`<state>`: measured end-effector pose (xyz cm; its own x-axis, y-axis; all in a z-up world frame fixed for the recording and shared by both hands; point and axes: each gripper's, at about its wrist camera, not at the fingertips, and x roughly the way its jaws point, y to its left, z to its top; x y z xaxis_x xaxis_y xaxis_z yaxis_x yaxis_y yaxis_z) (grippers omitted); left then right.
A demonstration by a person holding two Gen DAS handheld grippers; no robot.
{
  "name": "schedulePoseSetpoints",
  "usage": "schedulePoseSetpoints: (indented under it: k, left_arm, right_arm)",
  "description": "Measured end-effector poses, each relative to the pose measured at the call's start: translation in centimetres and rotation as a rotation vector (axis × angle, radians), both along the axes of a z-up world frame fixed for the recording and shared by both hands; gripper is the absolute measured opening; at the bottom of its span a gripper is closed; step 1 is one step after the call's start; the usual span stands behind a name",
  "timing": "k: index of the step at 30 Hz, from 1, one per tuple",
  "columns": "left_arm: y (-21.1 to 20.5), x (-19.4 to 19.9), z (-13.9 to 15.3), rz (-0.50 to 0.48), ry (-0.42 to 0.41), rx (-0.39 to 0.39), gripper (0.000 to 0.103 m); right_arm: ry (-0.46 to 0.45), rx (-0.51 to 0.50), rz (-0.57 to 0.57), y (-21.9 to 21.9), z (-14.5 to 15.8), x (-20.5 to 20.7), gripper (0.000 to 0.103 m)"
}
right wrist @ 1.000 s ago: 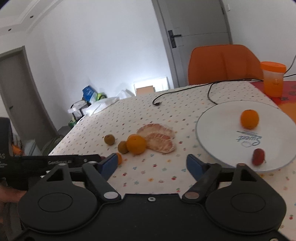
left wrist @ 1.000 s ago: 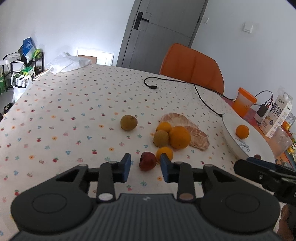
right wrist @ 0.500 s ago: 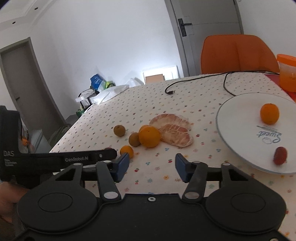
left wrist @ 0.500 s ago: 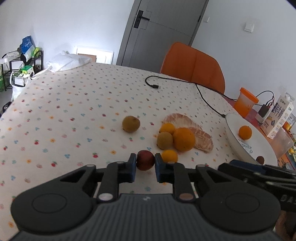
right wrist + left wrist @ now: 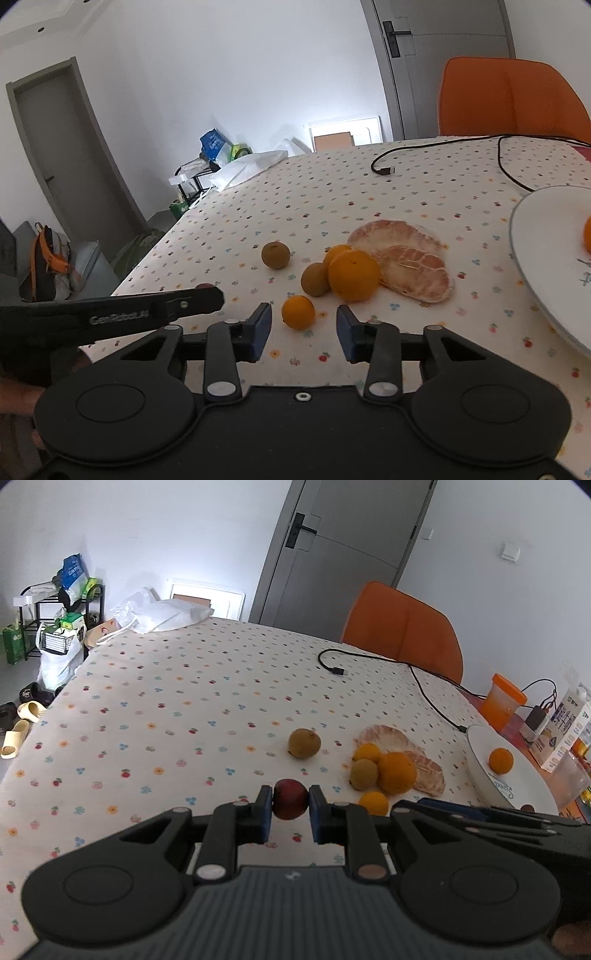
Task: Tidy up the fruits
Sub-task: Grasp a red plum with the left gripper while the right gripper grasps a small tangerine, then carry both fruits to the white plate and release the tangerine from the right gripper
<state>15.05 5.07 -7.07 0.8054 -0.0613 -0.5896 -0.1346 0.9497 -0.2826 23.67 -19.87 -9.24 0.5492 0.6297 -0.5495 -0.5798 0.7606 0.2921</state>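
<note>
Left wrist view: the left gripper, open around it a second ago, now clamps the small dark-red round fruit at lower centre. Right wrist view: the right gripper, its jaws closing, has drawn up to the small orange citrus at centre, not yet pinched. Both fruits look bound for the white round plate at right.

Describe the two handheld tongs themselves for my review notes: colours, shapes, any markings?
Both are matte black plastic. The left tongs have two flat linkage arms with silver rivets, round disc housings, blue pads and a ribbed grey body. The right tongs match, with blue pads and a smooth black body. Seen side-on from the right wrist, the left unit carries white "GenRobot.AI" lettering. No cables or sleeves visible.
</note>
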Motion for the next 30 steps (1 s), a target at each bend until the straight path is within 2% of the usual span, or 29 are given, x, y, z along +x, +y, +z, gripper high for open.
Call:
schedulePoseSetpoints:
  k: [10, 15, 22, 30]
  left_arm:
    - [0.6, -0.2, 0.1, 0.007, -0.003, -0.007, 0.019]
    - [0.3, -0.3, 0.3, 0.002, -0.006, -0.008, 0.019]
    - [-1.3, 0.0, 1.0, -0.027, -0.021, -0.001, 0.019]
    - [-4.7, 1.0, 1.8, -0.1, -0.041, 0.008, 0.019]
  right_arm:
    - [0.021, -0.001, 0.007, 1.5, -0.7, 1.0, 0.034]
    - [0.038, -0.001, 0.01, 1.9, -1.5, 1.4, 0.021]
    - [0.02, 0.036, -0.021, -0.4, -0.5, 0.7, 0.021]
    - [-0.024, 0.076, -0.096, -5.0, 0.9, -0.3, 0.021]
